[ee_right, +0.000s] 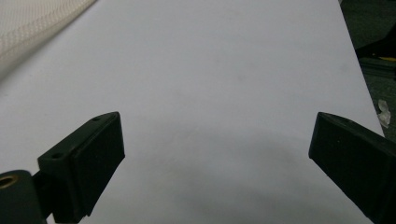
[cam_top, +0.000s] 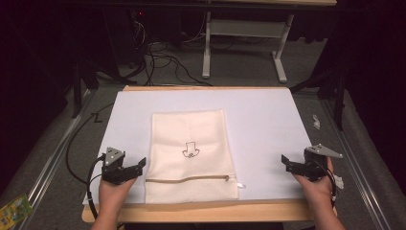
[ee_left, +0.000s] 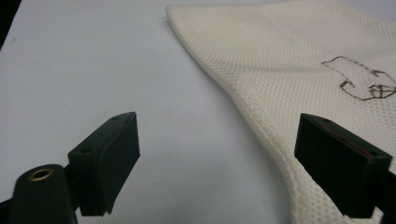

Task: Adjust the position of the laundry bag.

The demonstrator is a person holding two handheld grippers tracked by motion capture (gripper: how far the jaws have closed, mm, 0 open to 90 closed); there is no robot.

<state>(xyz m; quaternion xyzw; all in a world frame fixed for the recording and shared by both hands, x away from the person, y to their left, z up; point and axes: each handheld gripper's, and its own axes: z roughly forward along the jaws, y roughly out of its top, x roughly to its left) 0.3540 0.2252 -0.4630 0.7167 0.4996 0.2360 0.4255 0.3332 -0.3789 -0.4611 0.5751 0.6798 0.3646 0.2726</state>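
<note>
A cream mesh bag (cam_top: 189,143) lies flat in the middle of the white sheet (cam_top: 268,120). It has a small dark line drawing (cam_top: 190,150) on it and a zipper (cam_top: 186,179) across its near end, with a white pull at the right. My left gripper (cam_top: 140,165) hovers just left of the bag's near left edge, open and holding nothing. In the left gripper view the bag (ee_left: 289,60) runs under the right jaw, and the gripper (ee_left: 233,158) stands wide. My right gripper (cam_top: 287,164) is open over bare sheet, well right of the bag. A strip of the bag (ee_right: 32,23) shows top left past the open gripper (ee_right: 219,158).
The sheet covers a wooden table (cam_top: 206,211) whose near edge shows at the front. Cables and white table legs (cam_top: 207,48) are on the floor behind. A green packet (cam_top: 14,211) lies on the floor at the bottom left, and white scraps (cam_top: 316,120) lie off the right side.
</note>
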